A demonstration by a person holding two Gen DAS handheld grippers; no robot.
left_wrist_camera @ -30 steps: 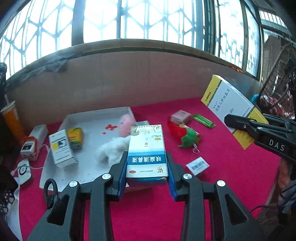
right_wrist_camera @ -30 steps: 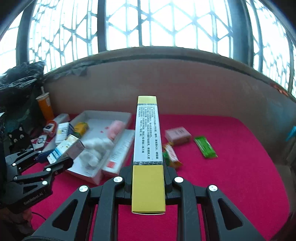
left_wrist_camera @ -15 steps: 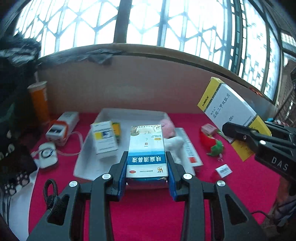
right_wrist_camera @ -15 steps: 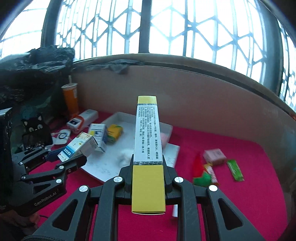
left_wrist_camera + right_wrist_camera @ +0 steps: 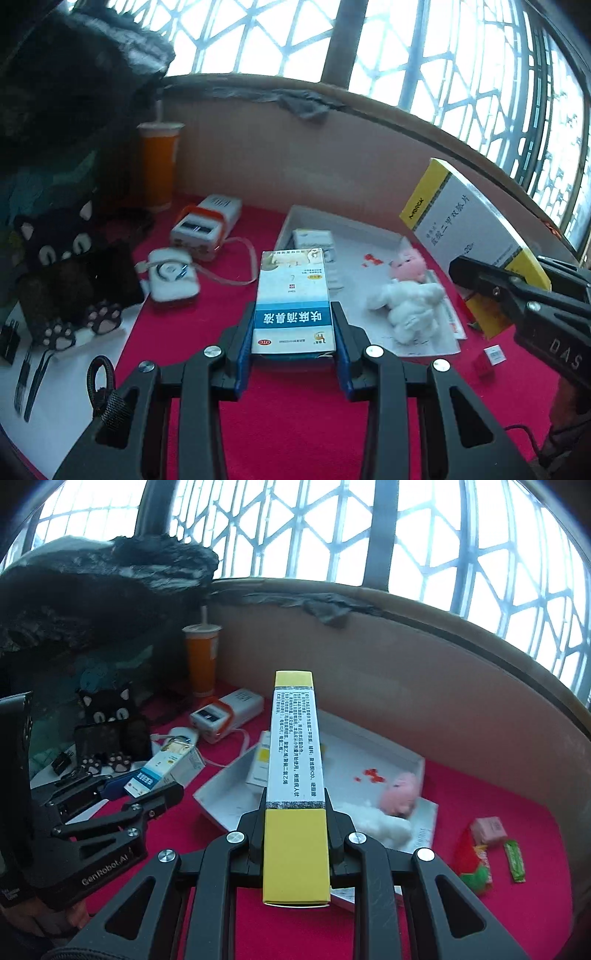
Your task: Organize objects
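My left gripper (image 5: 293, 332) is shut on a blue and white medicine box (image 5: 293, 301) and holds it above the red cloth, left of the white tray (image 5: 343, 221). It also shows in the right wrist view (image 5: 155, 790) with that box (image 5: 168, 770). My right gripper (image 5: 295, 808) is shut on a long yellow and white medicine box (image 5: 295, 760), held above the tray (image 5: 369, 746). This box shows in the left wrist view (image 5: 465, 225) at the right. A small box (image 5: 312, 238), a pink toy (image 5: 406, 264) and a white plush (image 5: 406, 306) lie in the tray.
An orange cup (image 5: 157, 162), a white and orange device (image 5: 205, 225) and a round white gadget (image 5: 171, 273) lie at the left. A black cat pouch (image 5: 62, 251) and tweezers (image 5: 33, 376) are further left. A pink packet (image 5: 487, 829), a green sachet (image 5: 515, 860) and a red-green toy (image 5: 474, 867) lie right.
Both grippers have swung left with their boxes still held. The cup, device and cat pouch have come into view; the snacks on the right have slid toward the frame edge.
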